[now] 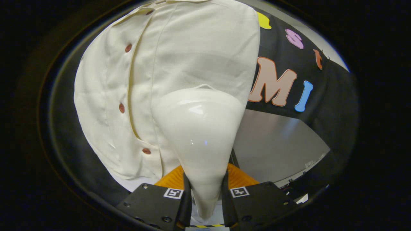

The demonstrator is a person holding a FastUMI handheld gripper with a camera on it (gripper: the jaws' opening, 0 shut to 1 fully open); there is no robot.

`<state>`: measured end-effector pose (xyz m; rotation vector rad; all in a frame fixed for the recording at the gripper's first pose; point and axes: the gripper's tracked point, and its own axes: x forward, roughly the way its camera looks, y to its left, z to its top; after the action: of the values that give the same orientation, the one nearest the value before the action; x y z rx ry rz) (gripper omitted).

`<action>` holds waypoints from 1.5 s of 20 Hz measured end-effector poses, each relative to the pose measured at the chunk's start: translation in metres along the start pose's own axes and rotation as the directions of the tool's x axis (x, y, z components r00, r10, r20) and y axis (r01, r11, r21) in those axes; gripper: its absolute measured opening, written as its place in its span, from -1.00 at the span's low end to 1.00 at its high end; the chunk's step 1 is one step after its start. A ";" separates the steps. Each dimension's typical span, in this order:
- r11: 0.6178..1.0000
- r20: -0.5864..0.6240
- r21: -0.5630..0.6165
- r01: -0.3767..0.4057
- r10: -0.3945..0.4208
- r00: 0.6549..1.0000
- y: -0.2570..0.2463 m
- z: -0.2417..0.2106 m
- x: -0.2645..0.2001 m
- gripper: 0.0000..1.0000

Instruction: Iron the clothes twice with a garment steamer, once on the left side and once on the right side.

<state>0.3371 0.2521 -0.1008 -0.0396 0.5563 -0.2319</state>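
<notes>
A cream button-up shirt (179,64) with reddish-brown buttons hangs in front of the booth's black wall. A glossy white garment steamer (200,134) widens from a narrow neck between my fingers to a broad head pressed against the shirt's right half, right of the button placket. My gripper (205,195) is shut on the steamer's neck, both fingers pressing its sides. The steamer's face is hidden against the cloth.
The black wall cloth (321,106) runs behind and to the right of the shirt. A pale grey floor or table surface (276,144) lies below it on the right. A strip of yellow-black tape (205,226) shows under the fingers.
</notes>
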 end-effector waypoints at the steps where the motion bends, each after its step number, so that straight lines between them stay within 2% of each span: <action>1: 1.000 -0.008 -0.001 -0.001 0.001 1.000 0.001 -0.004 0.002 -0.22; 9: 1.000 -0.073 0.007 0.011 -0.011 0.997 -0.001 -0.060 0.033 -0.22; 17: 0.996 -0.109 -0.081 0.044 -0.052 0.993 0.018 -0.109 0.052 -0.22; 22: 0.997 -0.144 -0.033 0.077 -0.081 0.986 0.029 -0.130 0.063 -0.22; 26: 0.993 -0.143 -0.035 0.113 -0.117 0.983 0.027 -0.139 0.064 -0.21; 30: 0.994 -0.172 -0.060 0.095 -0.104 0.979 0.032 -0.157 0.055 -0.22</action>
<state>0.3060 0.2744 -0.2654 -0.0974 0.7368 -0.3211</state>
